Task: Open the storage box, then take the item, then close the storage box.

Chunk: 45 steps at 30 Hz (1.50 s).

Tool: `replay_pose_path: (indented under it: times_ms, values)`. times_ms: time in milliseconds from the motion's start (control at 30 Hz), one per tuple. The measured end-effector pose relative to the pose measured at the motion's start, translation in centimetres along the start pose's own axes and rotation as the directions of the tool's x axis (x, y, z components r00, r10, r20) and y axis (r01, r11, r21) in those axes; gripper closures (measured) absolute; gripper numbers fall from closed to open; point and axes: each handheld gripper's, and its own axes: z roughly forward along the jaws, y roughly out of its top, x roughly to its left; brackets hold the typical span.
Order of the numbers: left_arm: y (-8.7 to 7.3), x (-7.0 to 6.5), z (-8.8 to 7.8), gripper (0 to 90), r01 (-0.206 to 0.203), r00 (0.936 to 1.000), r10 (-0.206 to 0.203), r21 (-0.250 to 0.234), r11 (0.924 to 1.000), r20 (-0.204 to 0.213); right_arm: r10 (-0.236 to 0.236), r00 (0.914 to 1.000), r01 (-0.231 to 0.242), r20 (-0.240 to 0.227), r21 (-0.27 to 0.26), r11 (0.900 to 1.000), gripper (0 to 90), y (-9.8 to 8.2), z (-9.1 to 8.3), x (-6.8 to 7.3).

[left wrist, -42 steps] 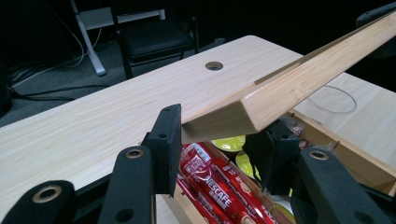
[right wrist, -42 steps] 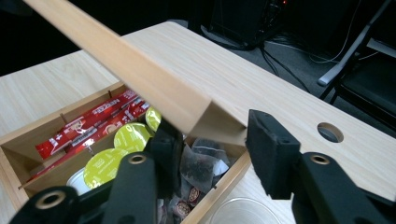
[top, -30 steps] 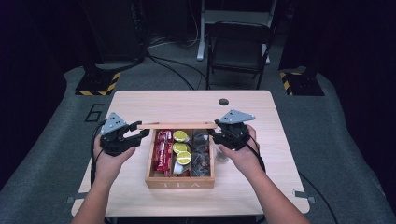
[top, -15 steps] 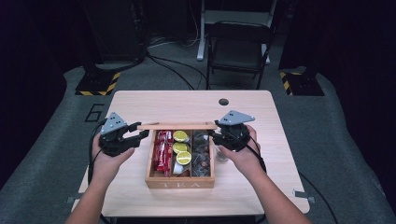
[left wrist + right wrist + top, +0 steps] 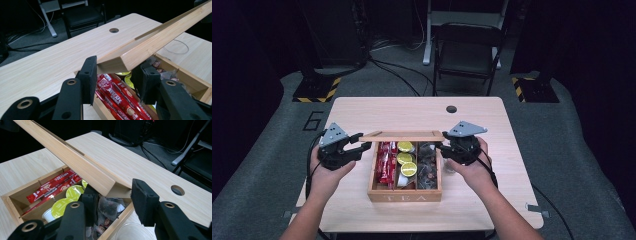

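The left end of the wooden lid [image 5: 140, 53] is clamped between the black padded jaws of the left gripper [image 5: 357, 148], and its right end is pinched by the right gripper [image 5: 443, 148]. In the high view the lid is seen edge-on, held level above the far edge of the tea box [image 5: 404, 192], the grippers standing at nine and three o'clock of the box. The lid is a flat slab of pale, straight-grained wood with a narrow groove cut along one edge.

Below it, the open wooden box is divided into three long compartments: red Nescafé sticks [image 5: 117, 100] are laid in the left one, round capsules with yellow-green foil tops [image 5: 61, 206] in the middle, and dark wrapped tea bags [image 5: 108, 210] in the right. The letters TEA are stamped on the near wall.

A clear glass [image 5: 132, 232] is set just beside the box at three o'clock. The tabletop [image 5: 412, 112] is light laminate with a round cable hole [image 5: 451, 109] at one o'clock. Beyond it, a dark folding chair [image 5: 467, 55] and grey carpet are seen in a dim room.
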Motion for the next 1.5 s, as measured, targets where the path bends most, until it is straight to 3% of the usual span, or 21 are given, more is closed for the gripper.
replay_pose_path:
  times_ms: [333, 500, 900, 1167, 1500]
  values:
    - [-0.9, -0.2, -0.4, 55.9, 0.017, 0.9996, -0.017, -0.004, 0.9998, 0.021, 0.001, 1.0000, -0.001, -0.009, -0.005, 1.000, 57.5, -0.8, -0.2, 0.3]
    - [-1.3, -0.6, -0.6, 55.8, -0.001, 0.9999, 0.001, -0.003, 1.0000, 0.015, 0.012, 0.9995, -0.012, -0.029, -0.004, 1.000, 57.0, -1.3, -0.3, 0.3]
    - [-1.9, -0.8, -1.1, 55.3, 0.011, 0.9992, -0.011, -0.010, 0.9999, 0.038, 0.020, 0.9993, -0.020, -0.030, 0.002, 1.000, 56.8, -1.8, -0.4, 0.7]
    - [-2.6, -1.0, -1.3, 55.0, -0.003, 0.9985, 0.003, 0.007, 1.0000, 0.054, 0.035, 0.9988, -0.035, -0.032, 0.007, 0.999, 55.8, -2.6, -0.5, 1.0]
    - [-3.2, -1.3, -1.5, 55.0, -0.002, 0.9979, 0.001, 0.015, 0.9999, 0.064, 0.019, 0.9989, -0.019, -0.043, 0.010, 1.000, 55.5, -3.4, -0.6, 1.3]
